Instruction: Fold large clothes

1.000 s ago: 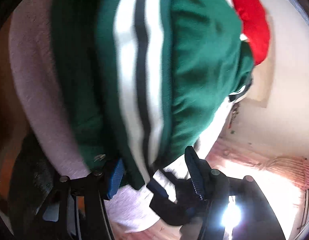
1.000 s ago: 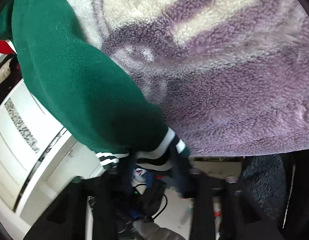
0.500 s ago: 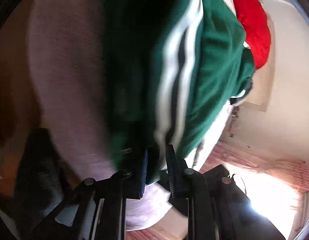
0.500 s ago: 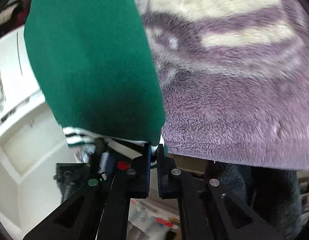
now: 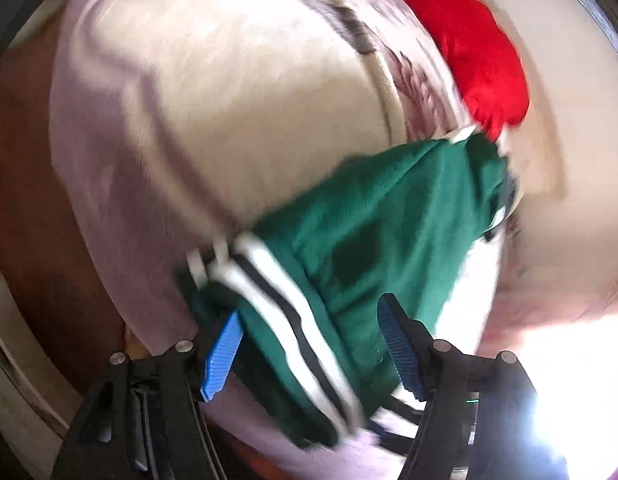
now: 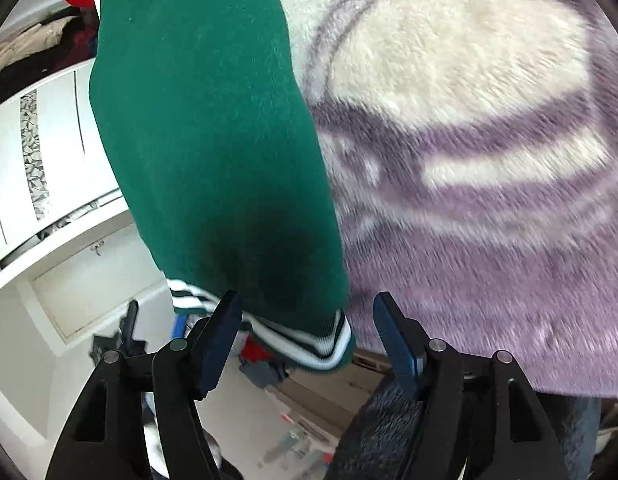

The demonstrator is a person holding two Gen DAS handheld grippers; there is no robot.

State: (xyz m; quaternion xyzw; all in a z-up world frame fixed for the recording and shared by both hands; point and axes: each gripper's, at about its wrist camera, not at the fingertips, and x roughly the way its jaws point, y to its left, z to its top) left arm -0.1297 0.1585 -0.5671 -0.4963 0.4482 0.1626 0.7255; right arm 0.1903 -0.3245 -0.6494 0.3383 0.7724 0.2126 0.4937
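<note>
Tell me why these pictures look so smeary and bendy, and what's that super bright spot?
Left wrist view: motion blur smears the green garment and the blanket; strong white glare burns out the lower right corner. Right wrist view: sharper, though the fluffy purple blanket streaks a little. Both views are fisheye, so edges bulge and darken.

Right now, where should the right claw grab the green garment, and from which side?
Probably the striped cuff at the green garment's near end, approached straight ahead: it overhangs the fleece blanket's edge between the right claw's open jaws.
</note>
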